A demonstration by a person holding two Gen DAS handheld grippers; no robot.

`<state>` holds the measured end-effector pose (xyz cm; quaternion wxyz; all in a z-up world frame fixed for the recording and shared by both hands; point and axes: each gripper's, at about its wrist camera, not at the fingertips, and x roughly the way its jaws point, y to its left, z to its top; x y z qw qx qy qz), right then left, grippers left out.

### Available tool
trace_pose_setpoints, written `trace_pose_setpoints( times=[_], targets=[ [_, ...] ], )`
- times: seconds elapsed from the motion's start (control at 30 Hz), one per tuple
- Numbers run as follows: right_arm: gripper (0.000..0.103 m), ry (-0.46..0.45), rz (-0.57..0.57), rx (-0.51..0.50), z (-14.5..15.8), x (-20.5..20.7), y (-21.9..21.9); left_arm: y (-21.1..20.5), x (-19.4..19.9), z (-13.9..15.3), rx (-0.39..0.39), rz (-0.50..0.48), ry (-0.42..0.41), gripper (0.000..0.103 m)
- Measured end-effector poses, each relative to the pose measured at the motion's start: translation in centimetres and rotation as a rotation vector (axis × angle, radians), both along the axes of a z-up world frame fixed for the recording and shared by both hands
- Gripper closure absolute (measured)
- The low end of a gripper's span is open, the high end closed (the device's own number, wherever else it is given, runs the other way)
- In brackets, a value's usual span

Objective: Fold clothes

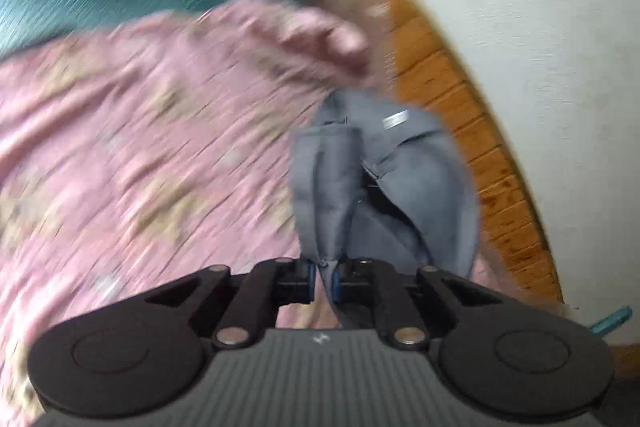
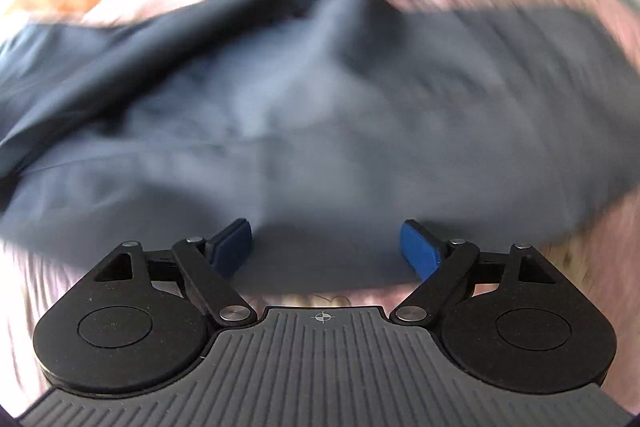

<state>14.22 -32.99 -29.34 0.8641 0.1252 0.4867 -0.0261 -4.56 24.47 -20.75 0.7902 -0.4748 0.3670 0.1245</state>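
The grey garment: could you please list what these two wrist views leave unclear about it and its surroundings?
- Left wrist view: the grey garment hangs bunched from the left gripper, so its type and full shape stay hidden.
- Left wrist view: motion blur smears the pink patterned bedspread and everything behind it.
- Right wrist view: the garment is blurred and cut off by the frame edges; its seams are unreadable.
- Right wrist view: whether the right gripper touches the cloth cannot be told.

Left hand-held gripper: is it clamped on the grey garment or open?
Clamped. The left hand-held gripper has its blue pads pressed together on a bunched fold of the grey garment, which rises from between them.
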Motion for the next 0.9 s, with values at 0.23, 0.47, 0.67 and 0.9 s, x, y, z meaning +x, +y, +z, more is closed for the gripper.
trace_pose_setpoints(
  times=[0.23,0.47,0.67,0.9],
  targets=[
    [0.007,0.029,0.023,-0.114,-0.4,-0.9,2.3,2.4,-1.2,-4.3,-0.087,0.069,0.017,0.059],
    [0.022,0.143,-0.038,-0.269,0.5,-3.2,-0.2,3.2,-1.3,-4.2,0.015,0.024,0.076,0.093],
    [0.039,0.144,-0.115,-0.33,3.6,-5.7,-6.8,0.1,-1.6,1.5,0.17,-0.041,-0.066,0.074],
    [0.037,-0.075,-0.028,-0.287,6.7,-1.9,-11.7,-8.5,1.9,1.9,0.075,-0.253,-0.179,0.063]
  ],
)
